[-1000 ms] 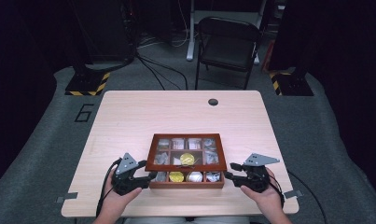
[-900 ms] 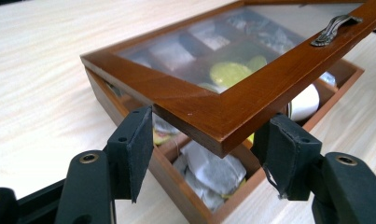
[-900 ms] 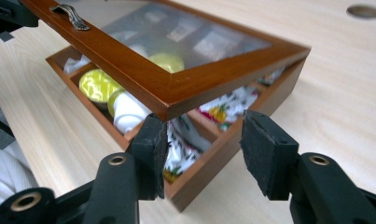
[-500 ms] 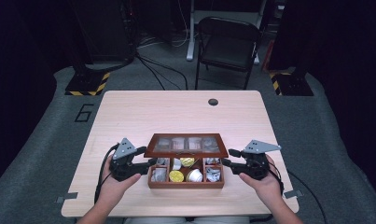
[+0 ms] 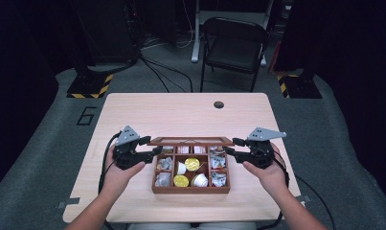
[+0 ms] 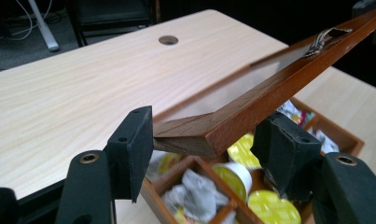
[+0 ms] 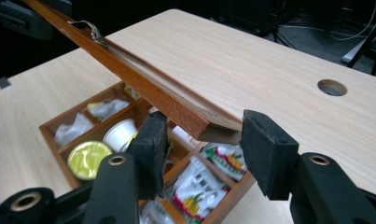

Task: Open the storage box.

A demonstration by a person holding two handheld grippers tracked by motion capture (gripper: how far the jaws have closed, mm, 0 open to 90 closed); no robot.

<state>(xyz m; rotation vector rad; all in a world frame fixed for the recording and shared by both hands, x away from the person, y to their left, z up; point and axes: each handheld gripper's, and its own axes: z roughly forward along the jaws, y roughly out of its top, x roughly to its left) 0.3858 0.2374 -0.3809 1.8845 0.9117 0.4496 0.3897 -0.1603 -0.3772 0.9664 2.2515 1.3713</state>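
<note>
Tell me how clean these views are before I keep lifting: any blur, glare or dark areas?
High view: the table is evenly lit, the room beyond it nearly black, and the whole frame soft. Left gripper view: the lid corner is sharp, with pale glare across its glass pane. Right gripper view: the lid's edge is crisp, the yellow cup slightly blurred, and the far corners dark.

The raised lid [image 5: 190,141] hides the wooden box's [image 5: 190,189] far compartments in the high view, and the packets' [image 5: 218,161] print is too small to read.
</note>
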